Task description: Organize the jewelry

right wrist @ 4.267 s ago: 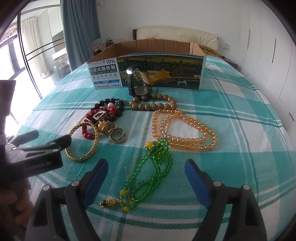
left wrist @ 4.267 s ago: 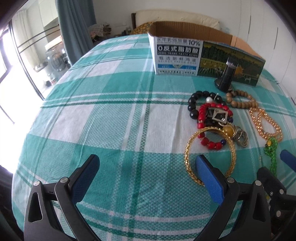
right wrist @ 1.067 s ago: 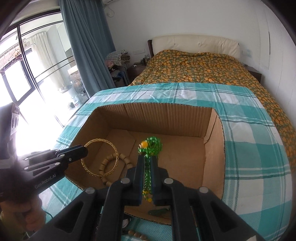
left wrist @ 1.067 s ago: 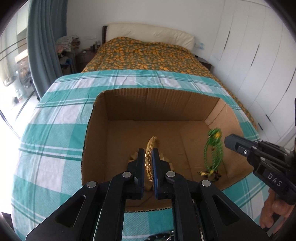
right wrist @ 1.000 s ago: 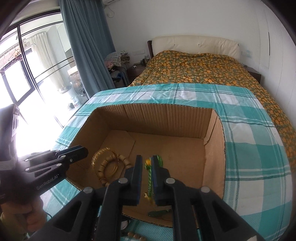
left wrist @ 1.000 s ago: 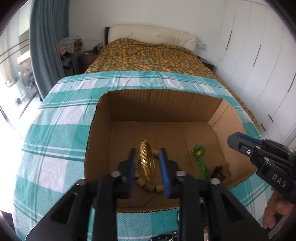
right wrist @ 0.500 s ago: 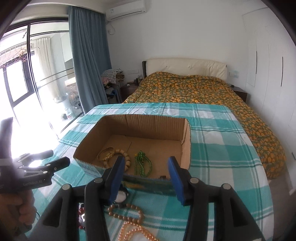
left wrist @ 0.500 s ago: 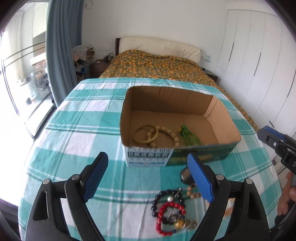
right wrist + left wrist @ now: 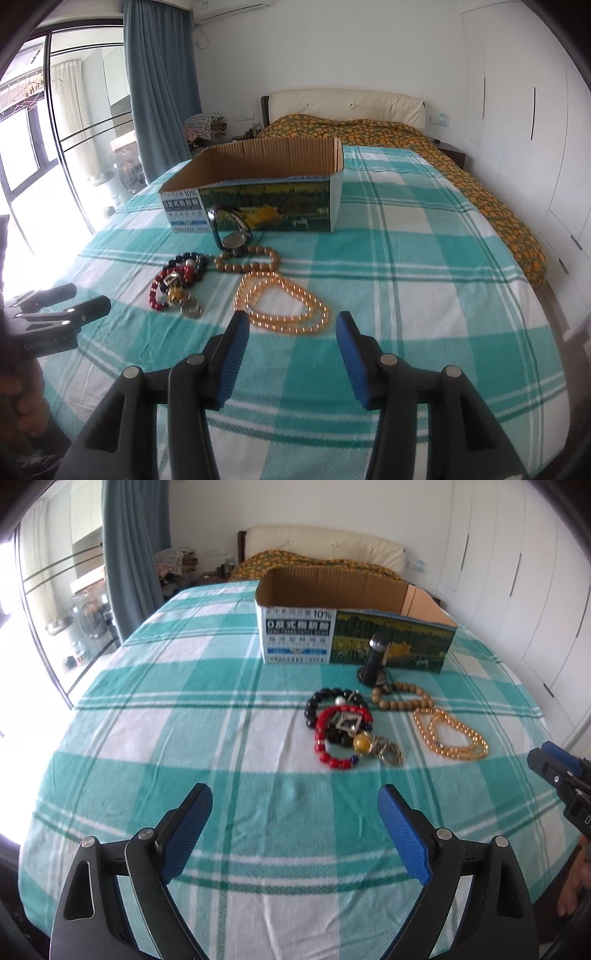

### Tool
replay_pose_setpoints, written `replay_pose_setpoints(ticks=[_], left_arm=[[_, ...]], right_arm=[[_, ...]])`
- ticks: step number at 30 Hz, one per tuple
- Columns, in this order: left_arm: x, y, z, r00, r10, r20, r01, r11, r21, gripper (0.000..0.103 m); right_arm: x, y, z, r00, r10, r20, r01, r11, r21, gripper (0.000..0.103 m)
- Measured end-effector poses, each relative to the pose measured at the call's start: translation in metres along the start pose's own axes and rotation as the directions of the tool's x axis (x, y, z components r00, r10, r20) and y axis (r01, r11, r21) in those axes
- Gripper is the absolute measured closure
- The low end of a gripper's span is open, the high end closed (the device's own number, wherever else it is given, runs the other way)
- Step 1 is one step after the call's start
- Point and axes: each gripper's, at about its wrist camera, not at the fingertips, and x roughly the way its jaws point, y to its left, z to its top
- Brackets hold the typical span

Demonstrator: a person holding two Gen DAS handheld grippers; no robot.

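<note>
The jewelry (image 9: 349,725), bead bracelets, an amber strand (image 9: 282,304) and a watch (image 9: 232,230), lies mid-frame on the checked cloth (image 9: 184,738) before the cardboard box (image 9: 351,627), all unboxed, while my left claw (image 9: 295,834) and right claw (image 9: 291,354) hover spread and empty.

Blue curtain (image 9: 162,85) beside a bed's orange floral bedspread (image 9: 369,129)

Bright daylight comes from the window (image 9: 44,155) left of both grippers, with glare there; fisheye edges bend, slight blur.
</note>
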Motion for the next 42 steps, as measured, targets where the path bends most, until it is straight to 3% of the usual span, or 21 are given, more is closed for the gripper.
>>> replay_pose_setpoints(ticks=[12, 23, 42], left_arm=[[0.005, -0.005, -0.044, 0.999, 0.004, -0.035, -0.004, 1.000, 0.006, 0.011], [0.014, 0.012, -0.047, 0.998, 0.010, -0.063, -0.014, 0.997, -0.072, 0.011], [0.017, 0.014, -0.044, 0.998, 0.033, -0.059, -0.037, 0.997, -0.067, 0.011]], right_arm=[[-0.011, 0.007, -0.047, 1.000, -0.008, -0.006, 0.009, 1.000, 0.027, 0.053], [-0.010, 0.014, -0.057, 1.000, 0.012, -0.008, -0.011, 1.000, 0.022, 0.053], [-0.005, 0.009, -0.060, 1.000, 0.017, -0.020, -0.016, 0.999, 0.051, 0.053]])
